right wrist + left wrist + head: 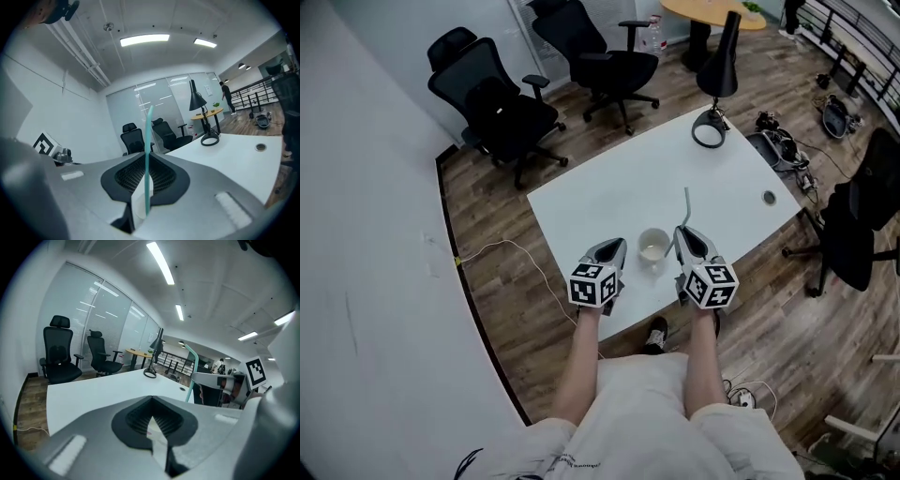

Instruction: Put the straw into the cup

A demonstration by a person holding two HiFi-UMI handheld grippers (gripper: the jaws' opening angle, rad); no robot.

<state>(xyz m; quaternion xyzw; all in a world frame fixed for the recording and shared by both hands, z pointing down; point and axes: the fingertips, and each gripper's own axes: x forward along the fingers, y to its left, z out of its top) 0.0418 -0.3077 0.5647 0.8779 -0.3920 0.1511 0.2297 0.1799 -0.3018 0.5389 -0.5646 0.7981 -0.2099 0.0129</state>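
A pale cup [653,247] stands near the front edge of the white table [609,202], between my two grippers. My right gripper [686,232] is just right of the cup and shut on a teal straw [685,205], which sticks up past its tips with a bent top. In the right gripper view the straw [148,154] runs upright between the closed jaws. My left gripper [617,249] sits left of the cup with its jaws shut and nothing in them. From the left gripper view the straw [191,371] and the right gripper [216,379] show at right.
A black desk lamp [717,80] stands on the table's far corner, and a round grommet [769,197] is near its right edge. Black office chairs [502,108] stand beyond the table, another chair [862,220] at right. Cables lie on the wooden floor.
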